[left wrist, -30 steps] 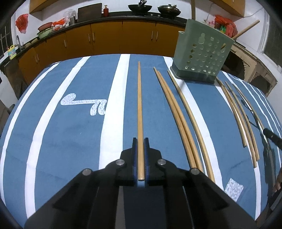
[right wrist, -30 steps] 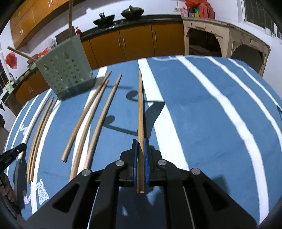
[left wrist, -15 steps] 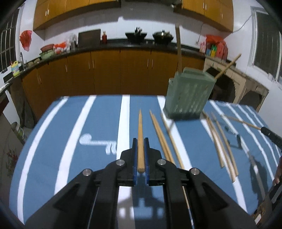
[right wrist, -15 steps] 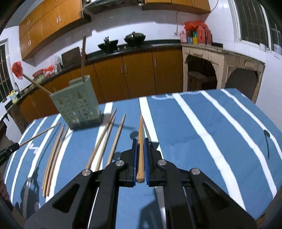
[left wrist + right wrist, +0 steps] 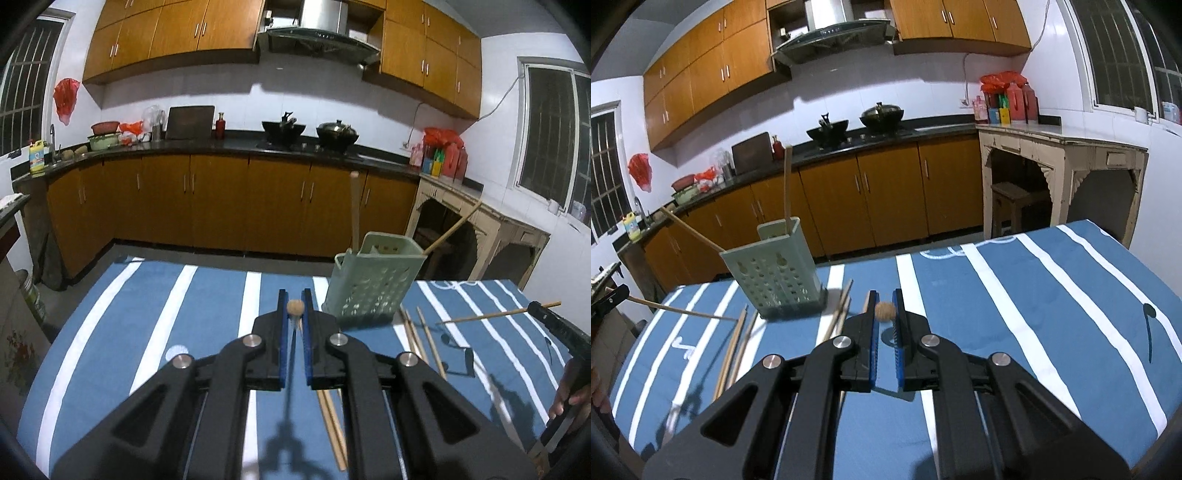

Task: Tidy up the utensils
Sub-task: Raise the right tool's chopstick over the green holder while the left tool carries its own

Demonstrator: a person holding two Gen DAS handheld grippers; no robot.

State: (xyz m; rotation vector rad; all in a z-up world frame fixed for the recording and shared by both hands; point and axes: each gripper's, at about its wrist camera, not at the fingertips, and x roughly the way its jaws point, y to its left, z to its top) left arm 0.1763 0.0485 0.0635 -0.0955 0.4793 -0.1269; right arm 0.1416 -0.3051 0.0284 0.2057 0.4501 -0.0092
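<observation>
My left gripper (image 5: 295, 307) is shut on a wooden chopstick (image 5: 295, 307) that I see end-on, raised above the blue striped tablecloth (image 5: 184, 314). My right gripper (image 5: 885, 310) is shut on another chopstick (image 5: 885, 310), also seen end-on and lifted. The green perforated utensil holder (image 5: 373, 284) stands ahead and right of the left gripper, with two chopsticks in it. It shows in the right wrist view (image 5: 774, 273) ahead and to the left. Several loose chopsticks (image 5: 421, 336) lie on the cloth beside the holder, and they show in the right wrist view (image 5: 737, 347).
The right gripper with its chopstick (image 5: 491, 315) shows at the right edge of the left wrist view. The left gripper's chopstick (image 5: 679, 312) reaches in from the left of the right wrist view. Kitchen cabinets (image 5: 221, 206) and a pale side table (image 5: 1060, 177) stand beyond the table.
Both grippers have lifted their chopsticks off the cloth and tilted up, so each stick now points at its camera. The holder now looks lower and nearer in both views.
</observation>
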